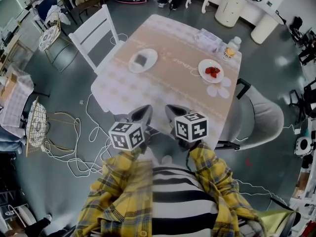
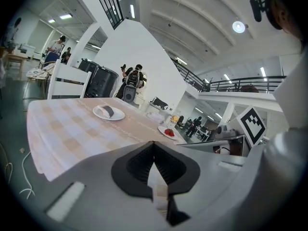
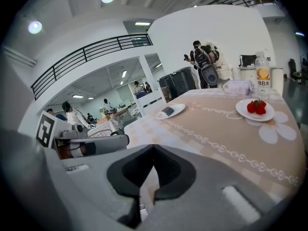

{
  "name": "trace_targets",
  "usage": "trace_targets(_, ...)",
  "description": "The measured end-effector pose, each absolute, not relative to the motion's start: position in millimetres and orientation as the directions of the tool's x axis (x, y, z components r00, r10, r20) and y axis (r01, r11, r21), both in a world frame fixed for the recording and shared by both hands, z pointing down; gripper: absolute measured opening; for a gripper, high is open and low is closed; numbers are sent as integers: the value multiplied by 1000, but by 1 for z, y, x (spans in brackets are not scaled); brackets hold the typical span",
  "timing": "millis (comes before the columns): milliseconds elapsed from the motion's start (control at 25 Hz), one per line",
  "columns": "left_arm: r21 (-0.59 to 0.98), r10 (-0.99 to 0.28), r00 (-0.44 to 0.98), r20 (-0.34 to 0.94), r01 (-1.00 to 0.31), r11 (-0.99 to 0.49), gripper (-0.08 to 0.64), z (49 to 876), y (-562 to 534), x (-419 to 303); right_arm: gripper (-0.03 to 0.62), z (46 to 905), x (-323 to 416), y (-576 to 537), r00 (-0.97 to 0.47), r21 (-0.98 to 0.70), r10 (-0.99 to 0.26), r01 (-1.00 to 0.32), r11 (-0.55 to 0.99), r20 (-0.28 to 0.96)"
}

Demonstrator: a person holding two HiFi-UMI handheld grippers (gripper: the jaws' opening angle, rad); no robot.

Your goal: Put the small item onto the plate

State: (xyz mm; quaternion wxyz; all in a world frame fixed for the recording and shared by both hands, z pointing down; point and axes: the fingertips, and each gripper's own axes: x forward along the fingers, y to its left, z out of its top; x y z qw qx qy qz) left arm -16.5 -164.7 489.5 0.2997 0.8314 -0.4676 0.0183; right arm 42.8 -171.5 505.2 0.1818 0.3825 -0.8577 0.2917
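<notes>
Both claws are clenched on nothing: the left gripper (image 1: pixel 142 113) and right gripper (image 1: pixel 172 113) hover side by side at the near edge of the table (image 1: pixel 123 90), well apart from either plate. The biggest risk, I judge, is choosing the wrong target, since 2 candidates show: a small dark item (image 1: pixel 142 59) lying on the left plate (image 1: pixel 154 58), and strawberries (image 1: pixel 213 71) on the right plate (image 1: pixel 202 68). A lesser risk is that jaws arriving unopened shove the item or slide a plate over the cloth. The hall is wide and grey-floored, with cables (image 1: pixel 94 132) beside the table. Around it stand 1 white chair (image 1: pixel 94 33) and 1 grey chair (image 1: pixel 261 117), and a tissue pack (image 1: pixel 208 39) and a bottle (image 1: pixel 231 47) sit at the far edge.
</notes>
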Motion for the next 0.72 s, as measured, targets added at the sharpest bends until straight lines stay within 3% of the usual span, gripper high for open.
trace_targets(720, 473, -769, 563, 301, -789, -392, 2, 485, -156, -12, 2, 498, 49, -164, -640, -358, -566, -765, 536, 520)
